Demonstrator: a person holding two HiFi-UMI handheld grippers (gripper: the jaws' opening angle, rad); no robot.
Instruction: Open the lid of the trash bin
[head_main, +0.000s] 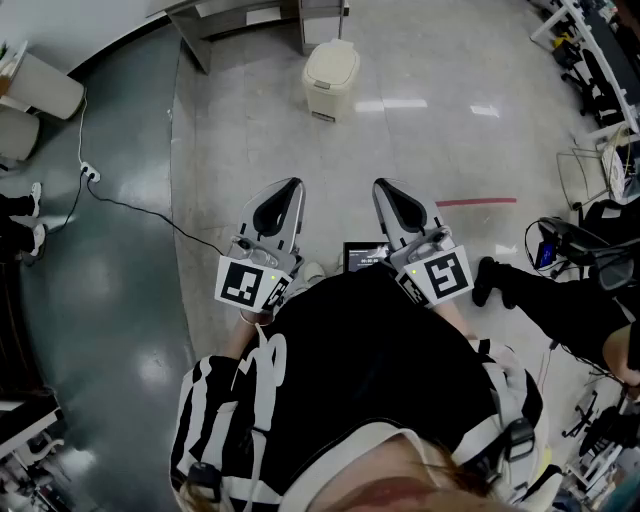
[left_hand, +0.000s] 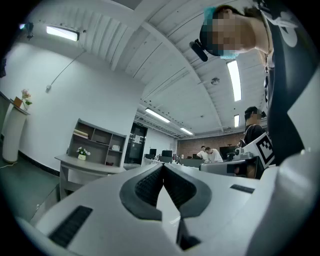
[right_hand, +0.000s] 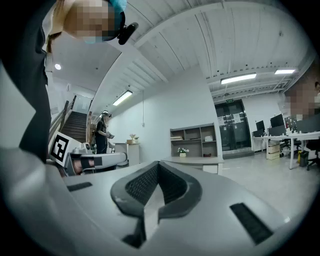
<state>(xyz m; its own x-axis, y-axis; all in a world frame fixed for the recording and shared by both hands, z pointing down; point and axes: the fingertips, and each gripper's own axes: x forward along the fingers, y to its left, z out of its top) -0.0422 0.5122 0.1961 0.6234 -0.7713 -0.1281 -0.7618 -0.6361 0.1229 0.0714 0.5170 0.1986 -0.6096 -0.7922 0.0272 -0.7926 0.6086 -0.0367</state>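
Note:
In the head view a cream trash bin (head_main: 330, 78) stands on the pale floor far ahead, with its lid down. My left gripper (head_main: 290, 186) and right gripper (head_main: 384, 187) are held side by side close to my body, well short of the bin. Both are shut, tips together and nothing between them. The left gripper view has its jaws (left_hand: 163, 168) closed and aimed into the room. The right gripper view has its jaws (right_hand: 158, 164) closed too. Neither gripper view has the bin in it.
A black cable (head_main: 130, 205) runs over the dark floor at left, near white containers (head_main: 45, 85). Desk legs (head_main: 200, 35) stand behind the bin. A red tape line (head_main: 476, 201) marks the floor at right, near another person's shoe (head_main: 490, 280). A shelf unit (left_hand: 95, 145) stands by the wall.

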